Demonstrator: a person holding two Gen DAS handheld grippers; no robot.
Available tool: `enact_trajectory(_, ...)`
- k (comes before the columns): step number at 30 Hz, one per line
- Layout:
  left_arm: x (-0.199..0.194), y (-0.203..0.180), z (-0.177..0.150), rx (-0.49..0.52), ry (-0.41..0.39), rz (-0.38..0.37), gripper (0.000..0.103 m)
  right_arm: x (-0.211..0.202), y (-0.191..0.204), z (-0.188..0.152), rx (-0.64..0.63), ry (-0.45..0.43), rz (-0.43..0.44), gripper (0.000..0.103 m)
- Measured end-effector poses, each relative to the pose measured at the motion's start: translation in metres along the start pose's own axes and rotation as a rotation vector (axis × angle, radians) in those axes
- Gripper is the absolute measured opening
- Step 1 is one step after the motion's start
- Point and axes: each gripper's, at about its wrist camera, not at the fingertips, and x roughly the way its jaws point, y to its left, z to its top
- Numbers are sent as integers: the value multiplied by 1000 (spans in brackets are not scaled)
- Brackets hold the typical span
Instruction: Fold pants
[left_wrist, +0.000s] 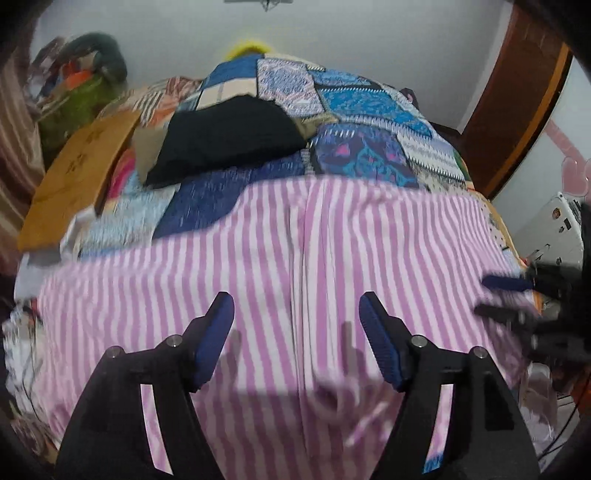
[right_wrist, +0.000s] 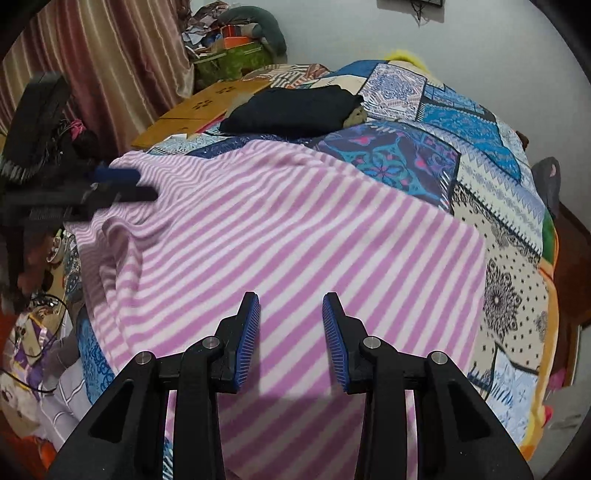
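Left wrist view shows both tongs, left (left_wrist: 297, 314) and right (right_wrist: 291, 314), parted and empty over the striped pants (left_wrist: 258, 258) (spread flat on the bed (right_wrist: 406, 122)); each should pinch one edge cleanly before folding.

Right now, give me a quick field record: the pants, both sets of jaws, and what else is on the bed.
pants: pink-and-white striped pants spread across the patchwork bedspread, some wrinkles near the left side
left gripper: jaws open above the striped fabric, nothing between them
right gripper: jaws apart over the pants, nothing gripped
other items: folded black garment lying beyond the pants; wooden board at the bed's left edge
fold status: not yet folded over
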Motion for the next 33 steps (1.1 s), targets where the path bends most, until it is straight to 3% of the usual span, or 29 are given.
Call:
enact_trajectory(3,16,1,31,4,-4,-8,70,-8,-9,-2,36,-17,-7,33)
enact_trajectory(8,61,3,73,-14,50,-53,55,-18,-37,-1,75,-48,-74,33)
enact_trajectory(15,115,-10,89,15,157,-112,53,-10,-76,1,139,-55,-118,33)
enact_trajectory(17,120,-12,88,26,155,-111,43,-5,-82,2,143,-56,-126,33)
enact_trajectory(19,120,-14,87,21,149,-130,26,2,-87,3,145,-60,-137,33)
enact_trajectory(21,118,-13,87,9,146,-147,21,5,-91,5,141,-76,-150,33)
enact_trajectory(26,103,-13,86,12,98,-93,14,12,-105,17,167,-96,-140,33)
enact_trajectory(29,90,-6,87,9,47,-34,14,26,-105,17,148,-54,-137,33)
enact_trajectory(33,96,-2,88,22,92,-15,17,30,-103,16,144,-47,-149,33)
